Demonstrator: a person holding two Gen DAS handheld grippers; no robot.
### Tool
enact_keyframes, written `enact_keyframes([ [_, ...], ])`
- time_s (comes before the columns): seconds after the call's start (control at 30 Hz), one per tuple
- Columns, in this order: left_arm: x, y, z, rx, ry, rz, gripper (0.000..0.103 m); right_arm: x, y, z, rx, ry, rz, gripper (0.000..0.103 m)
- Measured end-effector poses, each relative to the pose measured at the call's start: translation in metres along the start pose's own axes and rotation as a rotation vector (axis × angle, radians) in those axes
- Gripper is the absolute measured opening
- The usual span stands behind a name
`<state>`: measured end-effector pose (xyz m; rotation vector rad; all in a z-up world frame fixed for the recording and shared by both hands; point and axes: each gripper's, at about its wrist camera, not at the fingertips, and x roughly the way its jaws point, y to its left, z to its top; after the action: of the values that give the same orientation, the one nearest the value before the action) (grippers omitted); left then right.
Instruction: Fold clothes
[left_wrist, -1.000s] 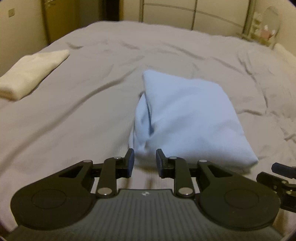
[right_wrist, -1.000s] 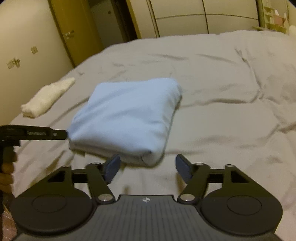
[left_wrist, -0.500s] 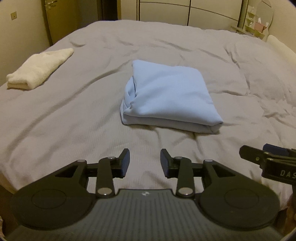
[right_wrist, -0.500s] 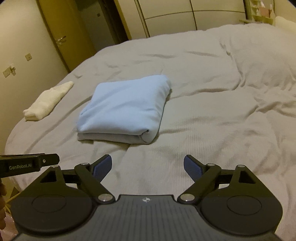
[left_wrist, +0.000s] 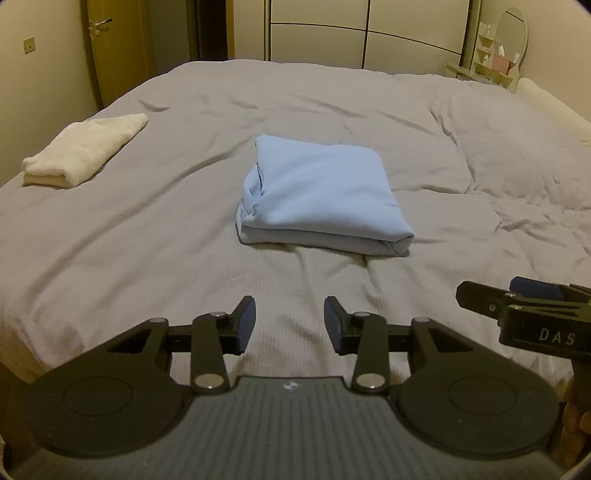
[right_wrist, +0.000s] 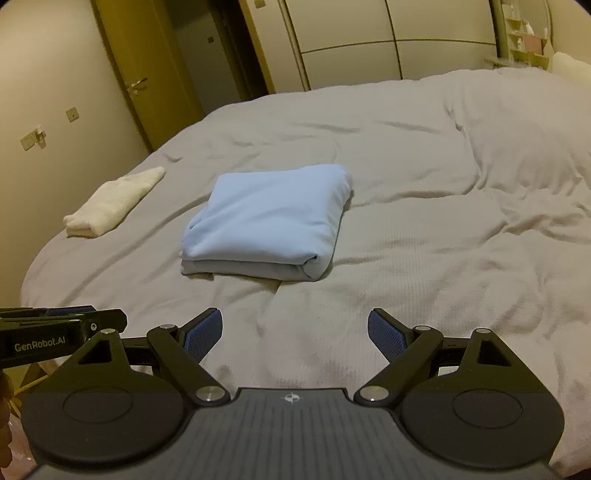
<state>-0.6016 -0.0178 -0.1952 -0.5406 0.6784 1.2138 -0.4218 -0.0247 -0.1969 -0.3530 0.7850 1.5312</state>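
Bed (left_wrist: 147, 258) first: its grey cover is soft and wrinkly, so a bump could make the folded blue cloth (left_wrist: 321, 195) in the middle slump open. White folded towel (left_wrist: 85, 151) lies far left, well apart. Both claws hang near the bed's near edge, holding nothing. The right claw (right_wrist: 295, 334) is wide open; the left claw (left_wrist: 290, 323) has just been opening, nothing inside. Words read "GenRobot.AI" and "DAS".

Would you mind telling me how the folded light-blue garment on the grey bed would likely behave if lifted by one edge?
The folded light-blue garment looks soft and floppy: its layers sag with rounded edges, so it would probably unfold. It seems light and unlikely to slide on the textured grey bedspread.
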Motion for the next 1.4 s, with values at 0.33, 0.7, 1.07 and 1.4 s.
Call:
enact_keyframes([
  [0.33,0.006,0.006,-0.002,-0.011,0.02,0.005,0.037,0.0,0.004,0.0,-0.011,0.004,0.007,0.088],
  [0.7,0.038,0.011,0.0,-0.021,0.081,-0.003,0.037,0.025,0.0,0.001,-0.001,0.06,-0.011,0.088],
  [1.07,0.085,0.029,-0.001,-0.063,0.168,-0.012,0.038,0.065,-0.019,-0.004,0.028,0.151,-0.038,0.088],
  [1.4,0.114,0.049,0.013,-0.078,0.172,-0.025,0.04,0.092,-0.045,-0.001,0.082,0.166,-0.06,0.088],
])
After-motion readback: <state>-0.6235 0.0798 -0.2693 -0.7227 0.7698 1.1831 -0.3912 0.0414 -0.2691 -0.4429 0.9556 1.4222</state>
